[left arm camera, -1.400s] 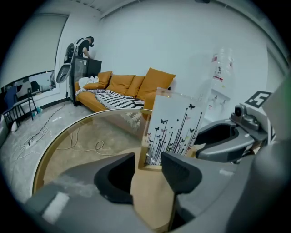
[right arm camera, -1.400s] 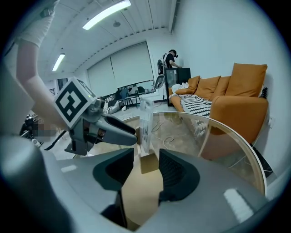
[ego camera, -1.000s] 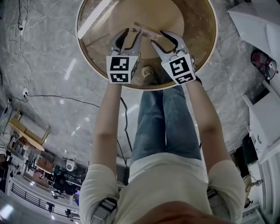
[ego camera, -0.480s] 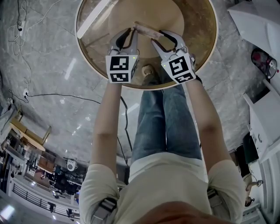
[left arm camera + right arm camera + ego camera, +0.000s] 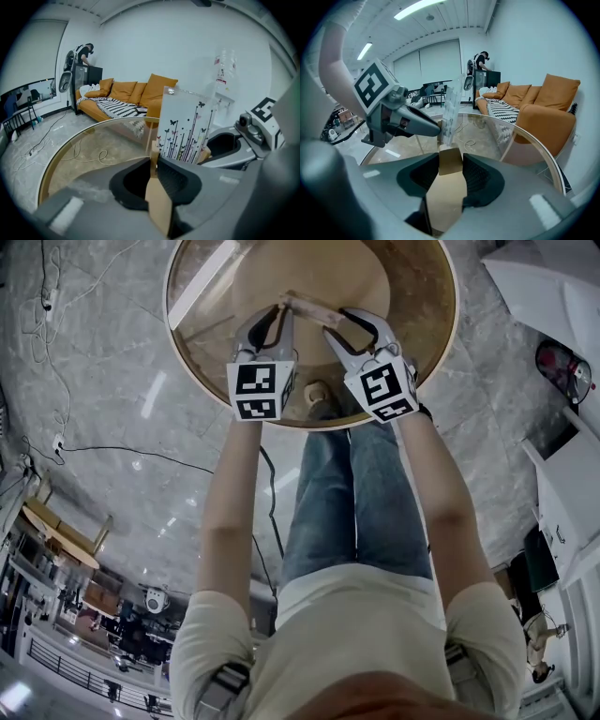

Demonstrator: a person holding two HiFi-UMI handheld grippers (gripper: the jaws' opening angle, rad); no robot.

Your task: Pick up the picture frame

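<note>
I'm closing left tool point(image 5: 153, 161) on one foot point(image 5: 157, 206) of the picture frame point(image 5: 187, 126), right tool point(image 5: 451, 164) pinching the other, keeping both level to lift.

Gripping the picture frame point(image 5: 451, 112) by its wooden foot point(image 5: 449, 180) with the right gripper point(image 5: 450, 157).
Just past the jaw tips: clear panel point(image 5: 450, 96), upright and edge-on. Left of the tips: left gripper point(image 5: 438, 127), jaws closing on the frame's edge. Below and ahead: round glass table point(image 5: 536, 146). Beyond to the right: orange sofa point(image 5: 543, 110).
</note>
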